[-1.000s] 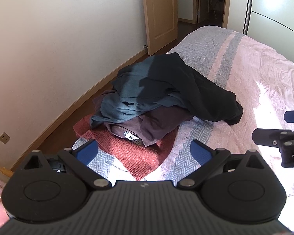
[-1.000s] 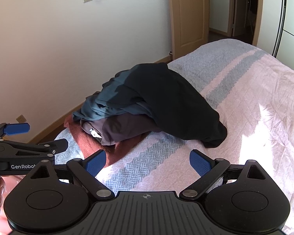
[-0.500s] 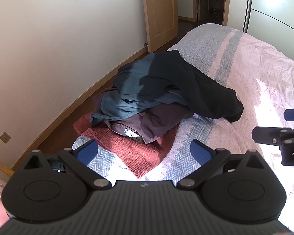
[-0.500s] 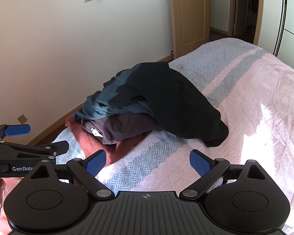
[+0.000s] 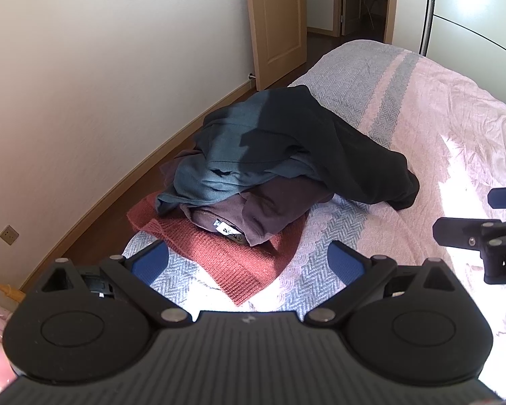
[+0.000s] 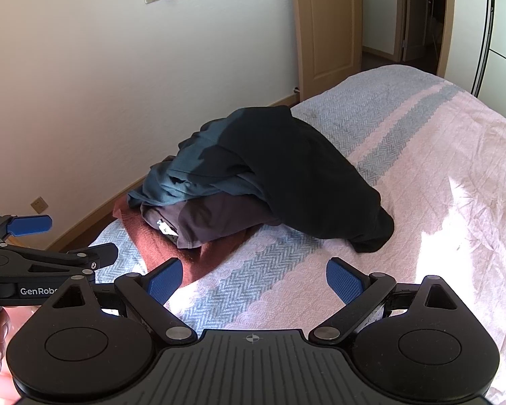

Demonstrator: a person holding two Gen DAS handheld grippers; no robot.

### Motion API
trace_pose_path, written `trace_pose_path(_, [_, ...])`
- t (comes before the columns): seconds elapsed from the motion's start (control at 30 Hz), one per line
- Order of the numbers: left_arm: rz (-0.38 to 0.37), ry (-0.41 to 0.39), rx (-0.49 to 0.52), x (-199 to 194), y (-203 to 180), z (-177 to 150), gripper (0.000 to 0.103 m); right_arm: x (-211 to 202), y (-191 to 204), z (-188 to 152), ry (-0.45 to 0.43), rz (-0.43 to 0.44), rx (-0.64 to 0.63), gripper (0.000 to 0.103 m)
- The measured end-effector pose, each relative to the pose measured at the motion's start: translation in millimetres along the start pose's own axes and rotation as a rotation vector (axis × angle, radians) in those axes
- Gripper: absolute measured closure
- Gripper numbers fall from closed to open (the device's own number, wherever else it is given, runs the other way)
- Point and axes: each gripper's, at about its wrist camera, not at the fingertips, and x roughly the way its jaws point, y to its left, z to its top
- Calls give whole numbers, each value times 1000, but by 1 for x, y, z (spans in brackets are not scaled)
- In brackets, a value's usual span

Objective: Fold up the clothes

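1. the pile of clothes (image 5: 270, 175) sits on the bed (image 5: 438, 108), at the bed's edge nearest the wall (image 5: 84, 101); the rust-red sweater (image 5: 232, 260) at the bottom overhangs that edge
2. in the pile, a brown top (image 5: 273, 206) lies on the sweater, a teal garment (image 5: 226, 155) on that, and a black garment (image 5: 347, 148) drapes down toward the middle of the bed
3. away from the pile, toward the wardrobe (image 5: 472, 17), the bed cover lies bare and sunlit; a strip of floor (image 5: 124, 199) runs between the bed and the wall up to the door (image 5: 276, 23)
4. the left gripper (image 5: 249, 263) hovers short of the pile, fingers spread wide, holding nothing
5. the right gripper (image 6: 253, 280) hovers over the striped cover beside the pile, fingers likewise spread and empty
6. compared with a second ago, the pile looks unchanged, and both grippers stay apart with only a slight shift of view toward the pile
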Motion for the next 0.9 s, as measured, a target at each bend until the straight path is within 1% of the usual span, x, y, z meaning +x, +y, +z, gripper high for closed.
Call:
trace_pose_path(0.27, [7,3,-12,-3,-4,-8,4,-1,-7,-4,13,5,3,8])
trace_pose_path(0.43, [-1,-18,-46,-7,-6,-17,4,-9,-18,-11,-5,-27,-35,8])
trace_pose_path(0.5, [0,-39,-58,-10,-5,-19,5,-20,-23,-11,-68,-57,-69,8])
trace_pose_path(0.57, [0,-57,-65,-12,-4,-19,6,-31,-30,-13,-147,-56,-57,8])
trace_pose_path(0.67, [8,-79,-43,-10,-1,-15,6,-47,-42,-15,-268,-49,-32,8])
trace_pose_path(0.7, [15,-90,-24,-8,-1,-12,6,-47,-46,-15,-265,-39,-16,8])
trace_pose_path(0.77, [30,-116,22,0,1,-5,6,-38,-54,-13,-221,-37,11,8])
trace_pose_path(0.83, [28,-131,87,13,5,4,5,-31,-59,-11,-211,-29,26,8])
trace_pose_path(0.9, [-31,-155,170,32,12,15,5,-20,-61,-7,-188,-31,27,8])
